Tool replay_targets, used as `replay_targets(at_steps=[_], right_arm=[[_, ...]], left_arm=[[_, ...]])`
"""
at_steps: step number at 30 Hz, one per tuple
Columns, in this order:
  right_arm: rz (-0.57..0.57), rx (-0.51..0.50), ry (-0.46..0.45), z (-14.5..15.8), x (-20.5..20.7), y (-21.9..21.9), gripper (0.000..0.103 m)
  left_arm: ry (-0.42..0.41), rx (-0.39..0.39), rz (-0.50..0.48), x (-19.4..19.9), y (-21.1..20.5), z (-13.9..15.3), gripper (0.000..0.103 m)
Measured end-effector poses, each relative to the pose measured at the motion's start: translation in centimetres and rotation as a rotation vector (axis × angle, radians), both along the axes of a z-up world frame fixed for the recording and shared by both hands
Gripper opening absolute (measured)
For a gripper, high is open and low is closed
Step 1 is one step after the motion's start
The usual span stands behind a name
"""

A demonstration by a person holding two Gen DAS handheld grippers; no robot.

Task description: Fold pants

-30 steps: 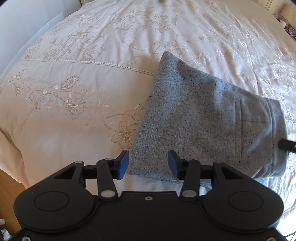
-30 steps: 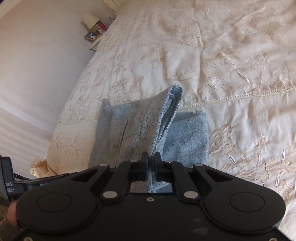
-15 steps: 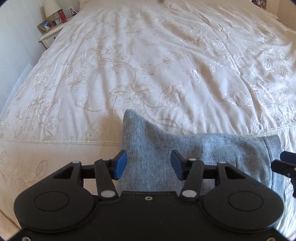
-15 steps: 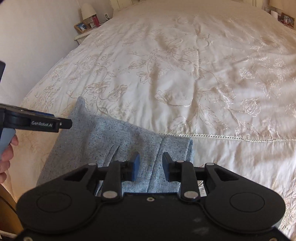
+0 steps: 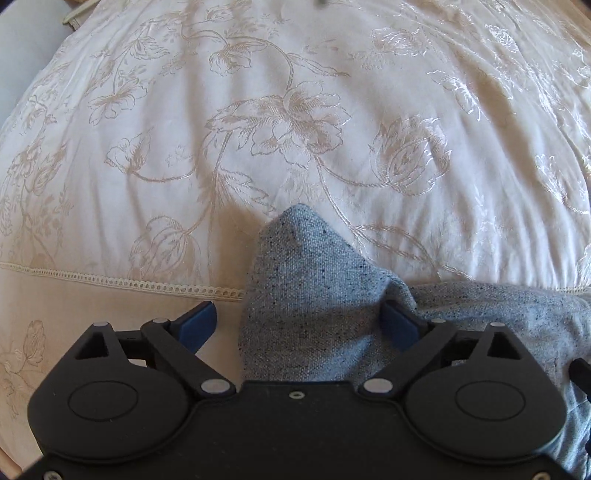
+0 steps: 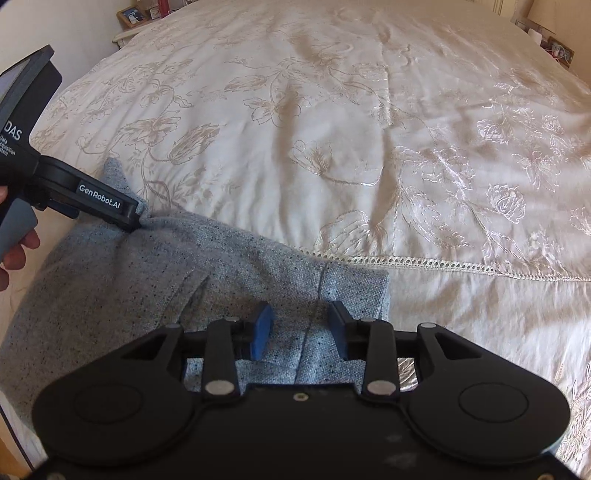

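Note:
The folded grey-blue pants lie on the cream embroidered bedspread. My left gripper hangs low over their far left corner, jaws opening wide. The raised corner sits between the blue pads, and the right pad touches the cloth without pinching it. In the right wrist view the pants lie flat, with a pleat and the waistband showing. My right gripper hovers over the waistband end, jaws opening, pads apart above the fabric. One of the left gripper's fingers shows there at the pants' corner.
A lace seam crosses the bedspread just beyond the pants. A nightstand with picture frames stands at the far left, and more small items at the far right. A person's hand holds the left tool.
The right gripper let go of the raised fold, and the pants now lie flat. Both grippers came lower and closer over the pants. The left jaws spread much wider.

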State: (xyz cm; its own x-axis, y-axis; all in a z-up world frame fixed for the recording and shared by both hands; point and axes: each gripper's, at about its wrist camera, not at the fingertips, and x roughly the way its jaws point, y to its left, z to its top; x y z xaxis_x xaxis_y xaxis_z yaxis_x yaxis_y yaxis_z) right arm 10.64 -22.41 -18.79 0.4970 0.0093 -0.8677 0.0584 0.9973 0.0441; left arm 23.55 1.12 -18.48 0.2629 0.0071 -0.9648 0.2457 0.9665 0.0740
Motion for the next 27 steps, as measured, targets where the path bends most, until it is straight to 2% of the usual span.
replay_targets(at_steps=[3,6,14,21,23,27], right_arm=[[-0.011,-0.001,0.001,0.6,-0.2,0.0,0.04],[-0.034,0.015,0.002,1.3,-1.0,-0.3,0.041],[-0.151,0.119,0.018,2.7,-5.2,-2.3,0.042],[-0.207,0.205,0.049,1.4,-8.0,-4.1,0.044],[-0.208,0.232,0.049,1.0,-8.4,-4.5,0.045],[-0.2,0.283,0.06,0.1,-8.3,-5.6,0.047]], left_arm=[[-0.009,-0.032,-0.01,-1.0,0.8,1.3,0.09],[-0.02,-0.016,-0.033,-2.9,1.3,2.5,0.086],[-0.007,-0.051,-0.031,-7.9,2.1,5.0,0.086],[0.003,-0.009,-0.054,-12.5,2.9,4.5,0.086],[0.005,0.005,-0.035,-13.1,3.2,4.1,0.086],[0.007,-0.019,0.009,-13.3,3.9,3.5,0.089]])
